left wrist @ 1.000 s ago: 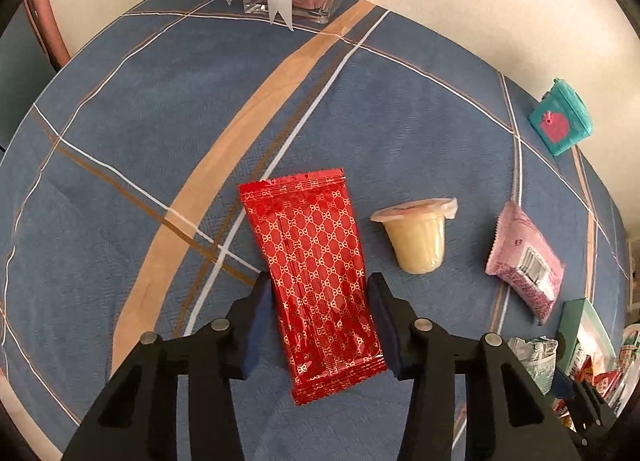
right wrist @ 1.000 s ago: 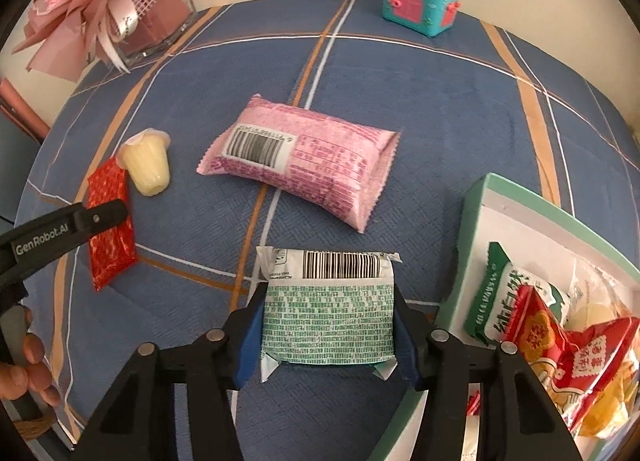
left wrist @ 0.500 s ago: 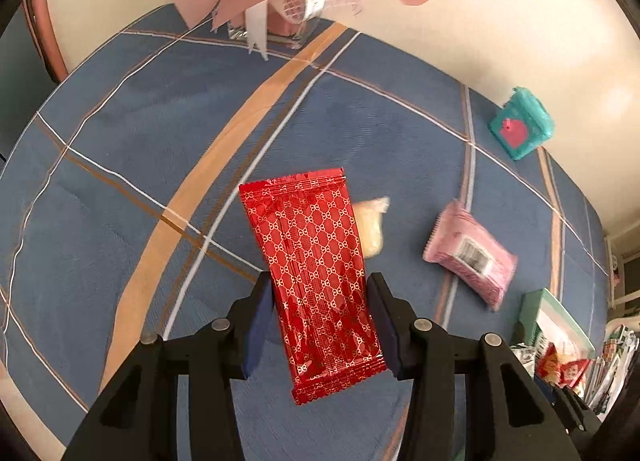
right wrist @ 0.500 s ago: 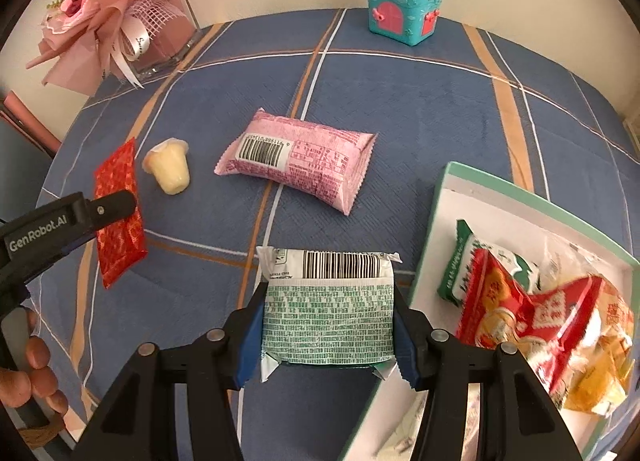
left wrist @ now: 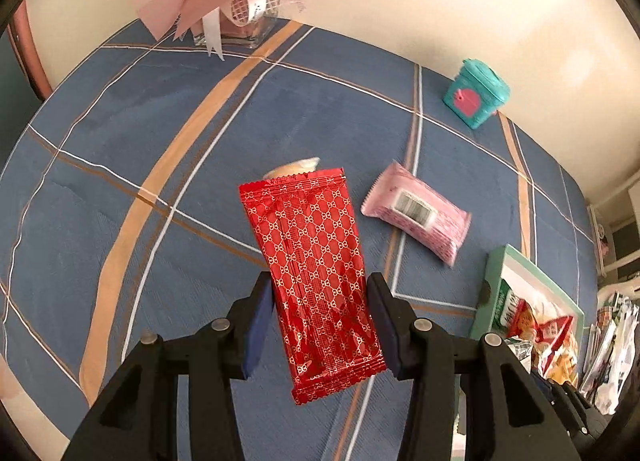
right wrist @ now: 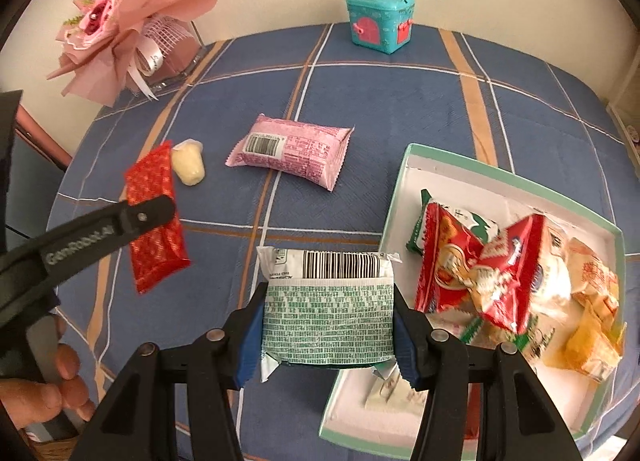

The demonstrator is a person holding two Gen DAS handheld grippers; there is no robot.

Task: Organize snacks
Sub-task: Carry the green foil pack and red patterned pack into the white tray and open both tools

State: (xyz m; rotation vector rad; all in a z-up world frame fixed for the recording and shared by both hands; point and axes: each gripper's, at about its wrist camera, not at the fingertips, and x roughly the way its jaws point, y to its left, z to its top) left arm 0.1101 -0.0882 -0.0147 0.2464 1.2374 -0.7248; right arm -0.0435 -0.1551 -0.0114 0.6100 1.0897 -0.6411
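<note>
While the red packet [left wrist: 316, 281] is pinched lengthwise in the left gripper [left wrist: 320, 325], a green packet [right wrist: 328, 317] is clamped crosswise by the right gripper [right wrist: 328, 335], just left of the box [right wrist: 404, 181]

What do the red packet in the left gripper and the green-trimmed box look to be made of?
Red packet: looks like thin metallised plastic film, glossy, with shiny glare patches and crimped, serrated end seals. Green-trimmed box: probably cardboard, matte, with thin straight walls and a plain white inside; it could be coated, which I cannot tell.
</note>
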